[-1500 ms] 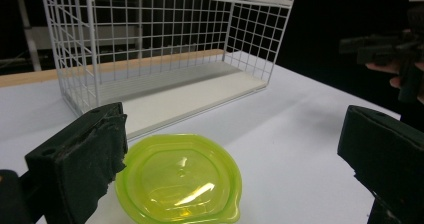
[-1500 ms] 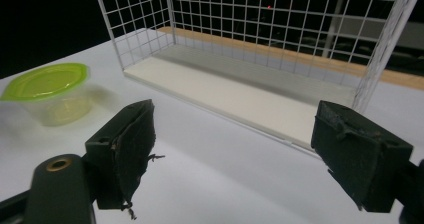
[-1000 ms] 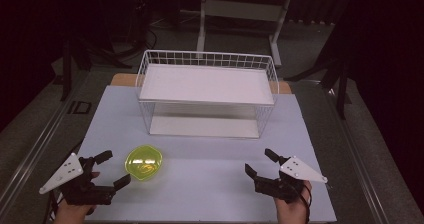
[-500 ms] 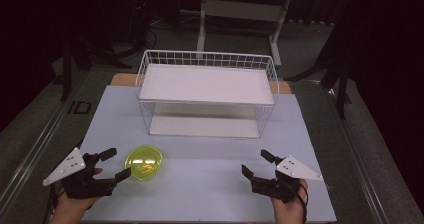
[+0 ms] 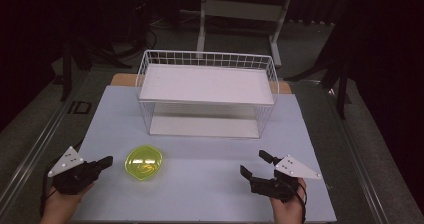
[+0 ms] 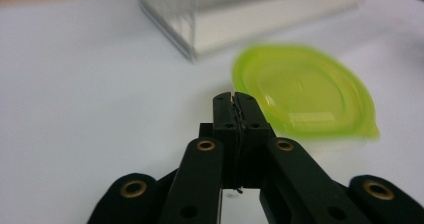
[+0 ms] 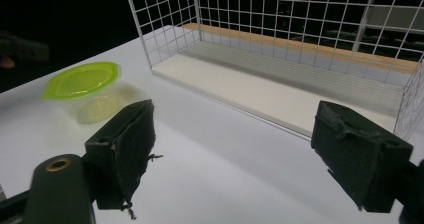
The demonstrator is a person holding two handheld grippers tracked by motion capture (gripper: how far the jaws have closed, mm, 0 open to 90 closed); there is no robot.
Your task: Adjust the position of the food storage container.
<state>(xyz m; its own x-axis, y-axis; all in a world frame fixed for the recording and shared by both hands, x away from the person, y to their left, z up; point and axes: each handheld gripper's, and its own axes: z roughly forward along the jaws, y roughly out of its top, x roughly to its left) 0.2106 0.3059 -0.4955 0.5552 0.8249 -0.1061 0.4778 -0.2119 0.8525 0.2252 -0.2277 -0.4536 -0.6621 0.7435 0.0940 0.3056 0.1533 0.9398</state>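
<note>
Tongs on my left have just been closing and now stand pressed together with nothing between them; a second ago they gaped wide beside the container. They have also drifted back and down toward the near left corner of the bench, so the tips sit just short of the green-lidded container without touching it. I judge this a reset or a push setup, not a grasp: the container is not yet taken, and I must open again to grip it. My right tongs are spread apart, empty, and have not shifted, resting at the near right.

Count: one container with one lime lid, standing on the bench left of centre, well in front of the wire basket; one basket, with a white shelf board inside; two tongs.
</note>
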